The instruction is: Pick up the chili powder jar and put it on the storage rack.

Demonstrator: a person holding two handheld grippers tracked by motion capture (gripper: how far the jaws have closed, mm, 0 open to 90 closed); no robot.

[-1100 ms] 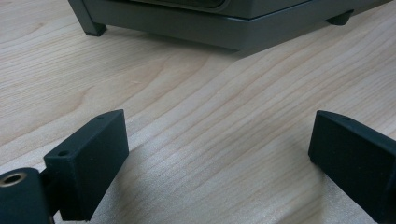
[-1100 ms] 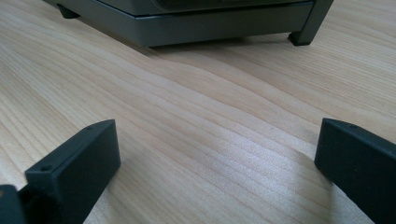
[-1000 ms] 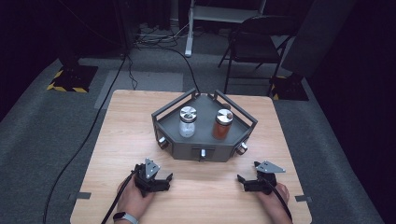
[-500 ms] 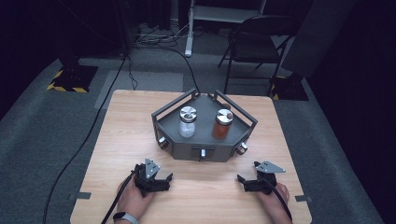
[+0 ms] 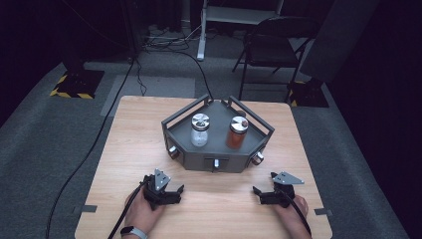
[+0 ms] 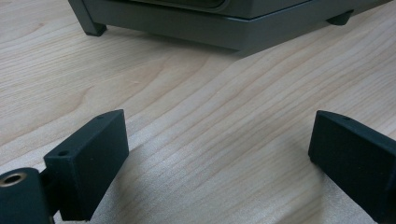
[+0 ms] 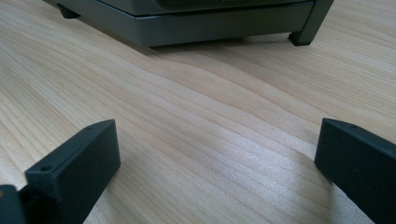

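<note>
Left tongs (image 5: 171, 191) and right tongs (image 5: 263, 193) spread wide, empty, low over table (image 5: 134, 149).

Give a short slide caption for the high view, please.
Two open hand-held grippers, left and right, rest before a grey metal tray.

A light wood-grain tabletop (image 5: 129, 149) carries a dark grey angular tray (image 5: 199, 152) that stands on short feet, set about midway between the left and right edges and somewhat nearer the far edge than the near one. Close to the near edge, the left gripper (image 5: 171, 193) sits toward the near-left corner and the right gripper (image 5: 260, 193) toward the near-right corner, both low at the wood with jaws spread wide. Small grey tape strips (image 5: 89, 208) mark the left and right edges near the front corners.
</note>
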